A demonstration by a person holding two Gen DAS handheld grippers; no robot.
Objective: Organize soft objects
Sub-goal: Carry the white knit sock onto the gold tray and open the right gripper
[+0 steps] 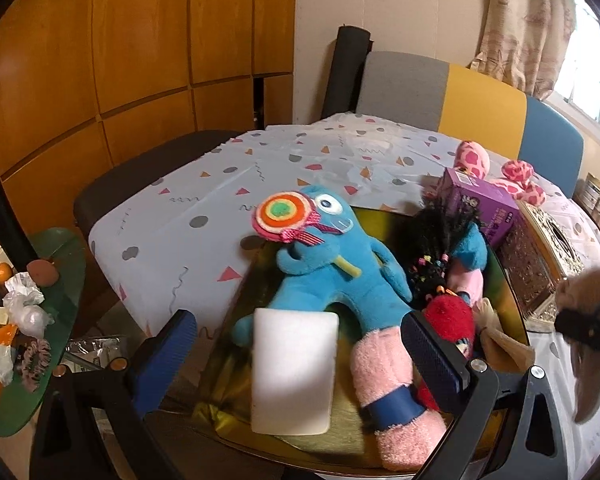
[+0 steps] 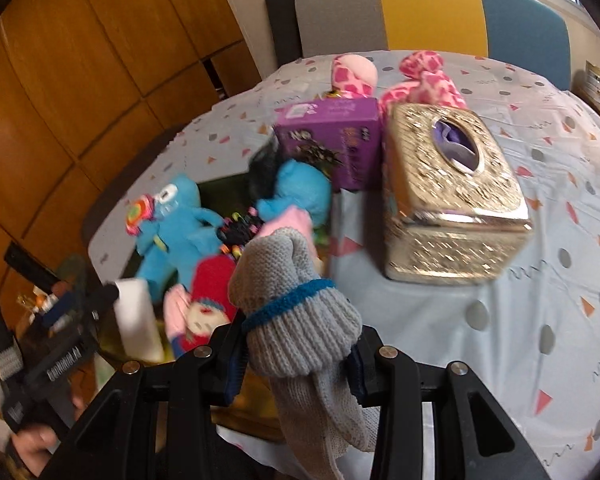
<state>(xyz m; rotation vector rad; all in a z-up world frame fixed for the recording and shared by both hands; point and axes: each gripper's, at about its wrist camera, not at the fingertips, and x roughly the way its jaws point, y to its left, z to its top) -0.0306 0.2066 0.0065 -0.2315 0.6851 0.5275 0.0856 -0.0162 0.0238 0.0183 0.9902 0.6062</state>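
Note:
A gold tray (image 1: 220, 420) on the table holds a blue plush monster (image 1: 324, 264), a white sponge block (image 1: 294, 372), a rolled pink towel (image 1: 388, 384), a red doll (image 1: 450, 320) and a black-haired doll (image 1: 440, 236). My left gripper (image 1: 296, 344) is open and empty, its blue pads either side of the sponge and above it. My right gripper (image 2: 296, 364) is shut on a grey knitted sock with a blue stripe (image 2: 296, 312), held above the tray's right edge. The sock also shows blurred in the left wrist view (image 1: 584, 340).
A purple box (image 2: 332, 136) and a gold tissue box (image 2: 452, 192) stand right of the tray. A pink spotted plush (image 2: 420, 80) lies behind them. A patterned cloth (image 2: 540, 280) covers the table. A green side table with clutter (image 1: 20, 320) stands at the left.

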